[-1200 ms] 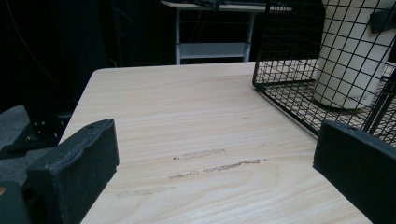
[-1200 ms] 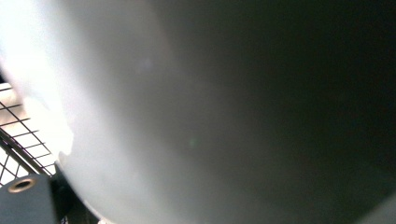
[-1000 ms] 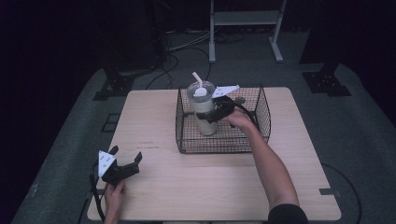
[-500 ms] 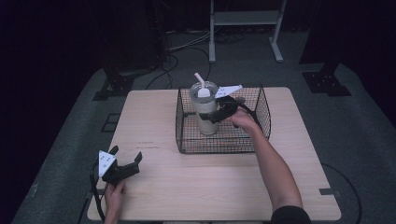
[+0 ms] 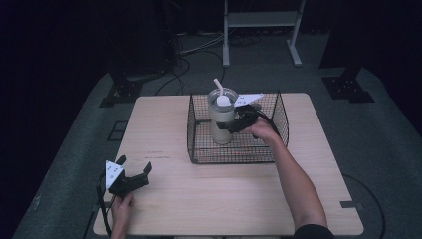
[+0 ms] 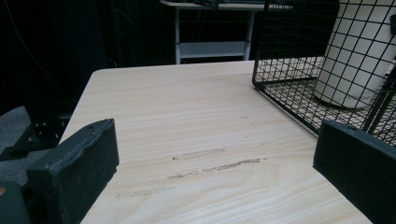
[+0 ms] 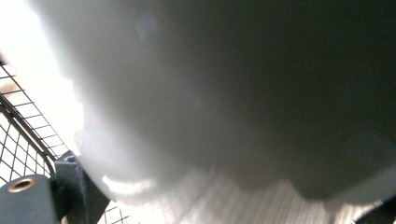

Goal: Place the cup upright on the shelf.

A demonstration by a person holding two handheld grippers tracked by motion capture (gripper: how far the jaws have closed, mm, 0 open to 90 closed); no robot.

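Two grippers — right gripper (image 5: 233, 124) clamps tumbler (image 5: 222, 119) in basket (image 5: 199, 149), left gripper (image 5: 133, 172) gapes idle

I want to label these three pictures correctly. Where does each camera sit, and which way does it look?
High view: above the person's side, looking forward and down on the table; both forearms, left claw open, right claw on the cup in the basket.
Left gripper view: low on the left claw, looking across the table to the basket; both jaws show.
Right gripper view: on the right claw, pressed close to the cup.
All three share the cup and basket.
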